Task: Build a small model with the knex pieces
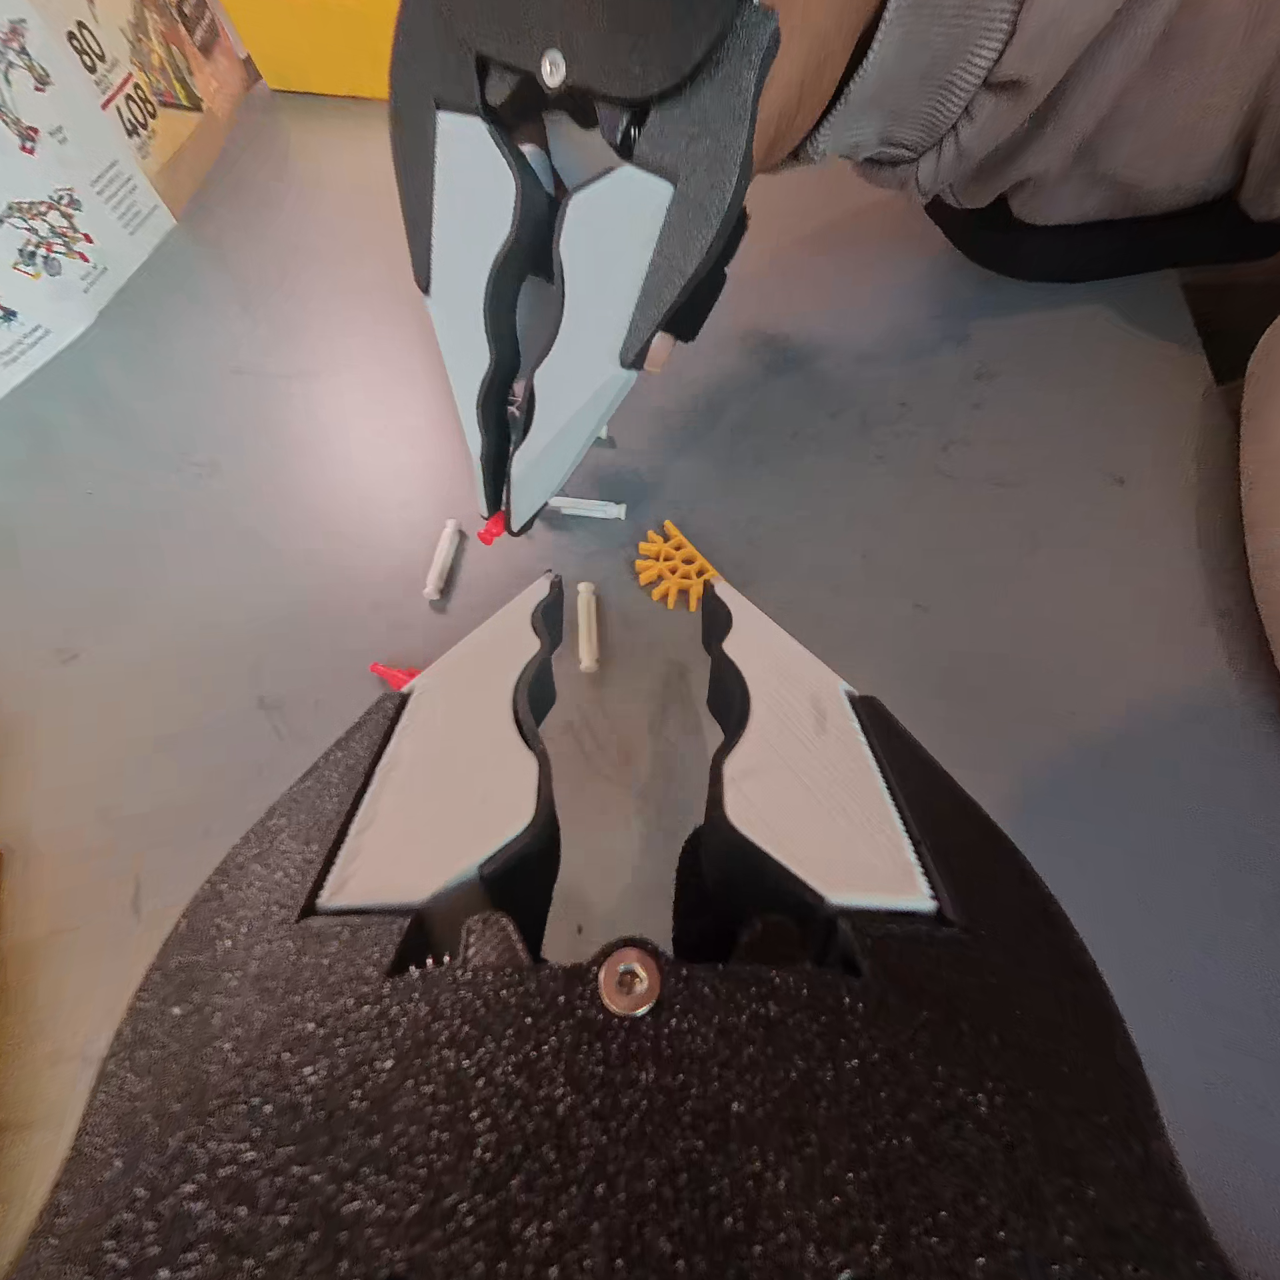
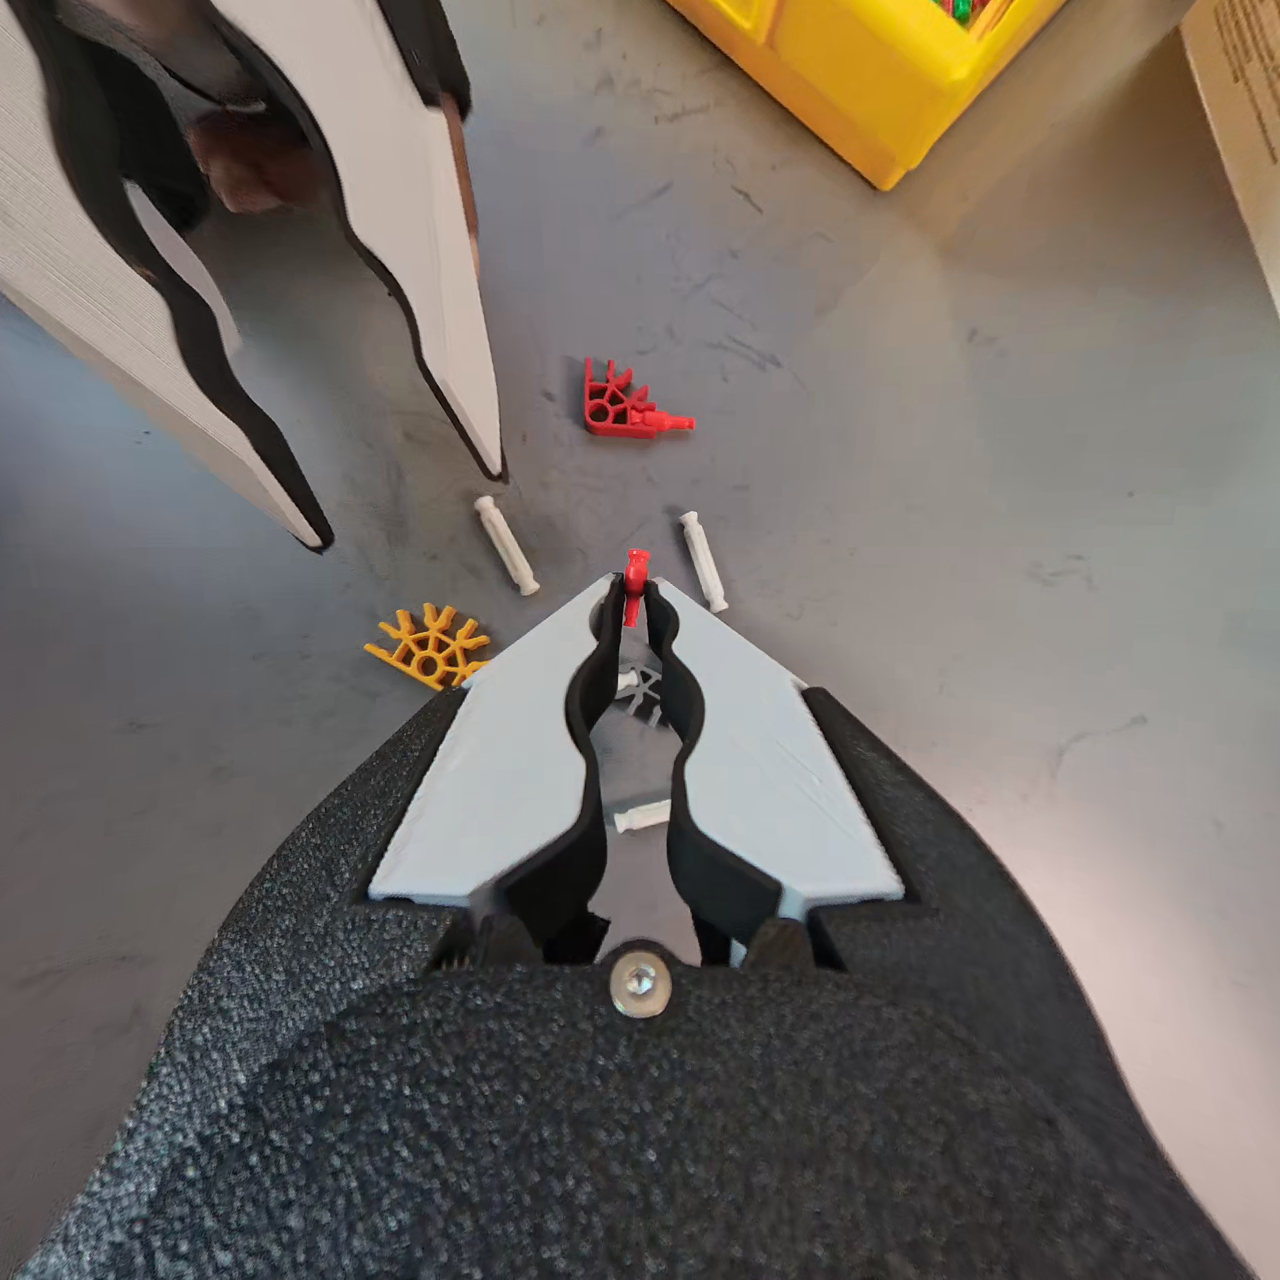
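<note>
My right gripper (image 2: 632, 582) is shut on a short red rod (image 2: 637, 562) at its fingertips, just above the grey table; it also shows in the left wrist view (image 1: 500, 519) with the red rod (image 1: 492, 533). My left gripper (image 1: 634, 582) is open and empty. A white rod (image 1: 587, 627) lies on the table between its fingers, and a yellow fan-shaped connector (image 1: 675, 564) lies at its right fingertip. In the right wrist view the left gripper (image 2: 409, 509) hovers at upper left. A red corner connector (image 2: 613, 409) with a red rod plugged in lies beyond.
Other white rods (image 2: 505, 554) (image 2: 701, 561) lie near the tips, and a grey connector (image 2: 641, 689) and a white rod (image 2: 644, 814) lie under my right fingers. A yellow bin (image 2: 866, 76), a cardboard box (image 2: 1240, 104) and a printed box (image 1: 69, 173) stand around. A sleeve (image 1: 1039, 104) is above. The tips of one gripper are about 6 centimetres away from the tips of the other.
</note>
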`<state>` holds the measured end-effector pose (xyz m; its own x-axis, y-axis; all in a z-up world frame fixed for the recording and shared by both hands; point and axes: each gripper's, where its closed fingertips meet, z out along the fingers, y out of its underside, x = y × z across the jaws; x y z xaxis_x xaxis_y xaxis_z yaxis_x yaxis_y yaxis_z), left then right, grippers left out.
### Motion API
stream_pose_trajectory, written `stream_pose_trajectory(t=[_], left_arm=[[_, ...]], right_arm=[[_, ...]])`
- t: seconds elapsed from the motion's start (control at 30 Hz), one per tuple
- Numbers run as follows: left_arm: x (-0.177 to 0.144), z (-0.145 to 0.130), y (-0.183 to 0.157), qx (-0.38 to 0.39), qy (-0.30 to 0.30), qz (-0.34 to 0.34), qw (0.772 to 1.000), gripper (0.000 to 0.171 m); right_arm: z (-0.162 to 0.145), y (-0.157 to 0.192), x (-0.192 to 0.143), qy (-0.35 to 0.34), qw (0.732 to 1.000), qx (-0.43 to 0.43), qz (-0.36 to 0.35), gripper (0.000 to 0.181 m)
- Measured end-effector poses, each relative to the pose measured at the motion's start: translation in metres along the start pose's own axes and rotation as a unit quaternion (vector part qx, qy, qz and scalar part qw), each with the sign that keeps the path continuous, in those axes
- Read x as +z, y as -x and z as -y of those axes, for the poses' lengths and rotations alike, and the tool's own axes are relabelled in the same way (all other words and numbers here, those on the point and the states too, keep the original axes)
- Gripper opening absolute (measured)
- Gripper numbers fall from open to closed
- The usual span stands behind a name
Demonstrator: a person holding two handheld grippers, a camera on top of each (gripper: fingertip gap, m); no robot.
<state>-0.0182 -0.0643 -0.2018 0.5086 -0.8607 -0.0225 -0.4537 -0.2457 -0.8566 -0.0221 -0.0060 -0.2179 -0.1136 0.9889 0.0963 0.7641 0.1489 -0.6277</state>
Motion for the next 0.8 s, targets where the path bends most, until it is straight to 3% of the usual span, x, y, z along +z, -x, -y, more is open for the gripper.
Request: stream_pose_trajectory(t=[0.13, 0.27, 0.47, 0.6, 0.8], left_arm=[[0.021, -0.006, -0.016, -0.020, 0.039, -0.012, 0.999, 0.050], [0.034, -0.014, -0.015, -0.028, 0.081, 0.017, 0.996, 0.055], [0.040, -0.018, -0.016, -0.039, 0.109, 0.023, 0.993, 0.045], [0.039, -0.018, -0.024, -0.012, 0.110, -0.009, 0.994, 0.032], [0.038, -0.016, -0.077, 0.100, 0.087, -0.144, 0.981, 0.032]], right_arm=[[0.006, 0.005, -0.022, -0.042, 0.999, -0.010, 0.014, 0.003], [0.003, -0.002, -0.045, -0.076, 0.997, -0.005, 0.004, 0.004], [-0.015, 0.021, -0.060, -0.091, 0.995, -0.011, 0.031, 0.004], [-0.031, 0.045, -0.054, -0.096, 0.993, -0.038, 0.064, 0.004], [-0.040, 0.084, -0.049, -0.080, 0.980, -0.116, 0.139, 0.004]])
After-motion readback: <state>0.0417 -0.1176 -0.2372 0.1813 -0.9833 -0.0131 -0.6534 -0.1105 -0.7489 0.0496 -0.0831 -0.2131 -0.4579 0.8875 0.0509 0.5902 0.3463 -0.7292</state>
